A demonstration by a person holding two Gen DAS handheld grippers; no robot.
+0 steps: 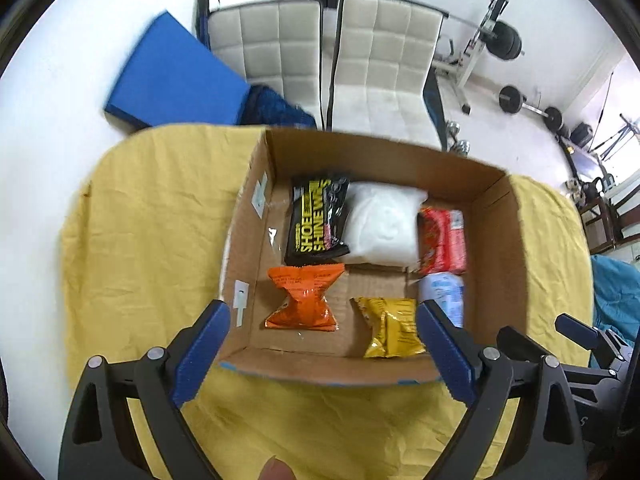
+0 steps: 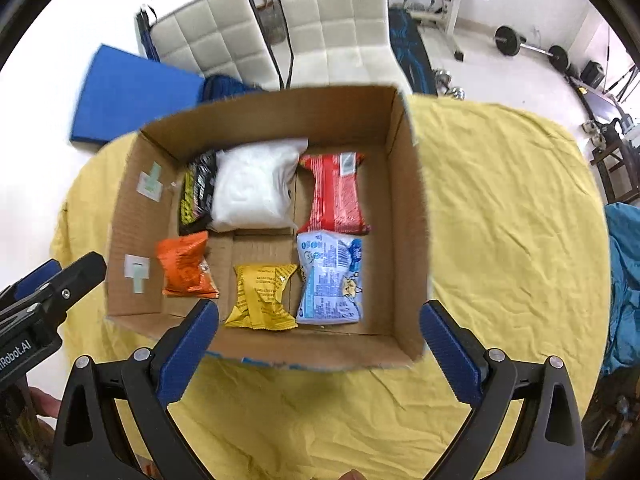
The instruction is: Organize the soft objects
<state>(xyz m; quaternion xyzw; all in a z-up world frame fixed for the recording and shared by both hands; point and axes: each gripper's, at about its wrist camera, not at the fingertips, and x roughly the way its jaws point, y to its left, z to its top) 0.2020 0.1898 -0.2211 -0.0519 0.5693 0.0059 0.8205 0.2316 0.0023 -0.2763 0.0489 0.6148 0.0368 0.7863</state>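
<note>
An open cardboard box (image 1: 496,240) (image 2: 404,208) stands on a yellow cloth. Inside lie a black and yellow packet (image 1: 316,216) (image 2: 196,196), a white soft bag (image 1: 384,224) (image 2: 256,184), a red packet (image 1: 442,240) (image 2: 336,196), a light blue packet (image 1: 444,294) (image 2: 332,280), an orange packet (image 1: 304,296) (image 2: 186,266) and a yellow packet (image 1: 394,328) (image 2: 262,294). My left gripper (image 1: 322,344) is open and empty above the box's near wall. My right gripper (image 2: 320,344) is open and empty above the near wall too.
The yellow cloth (image 1: 140,220) (image 2: 512,208) covers a round table. Two white padded chairs (image 1: 380,72) (image 2: 332,24) stand behind it. A blue mat (image 1: 172,72) (image 2: 128,96) lies on the floor at the left. Weights and gym gear (image 1: 508,40) stand at the back right.
</note>
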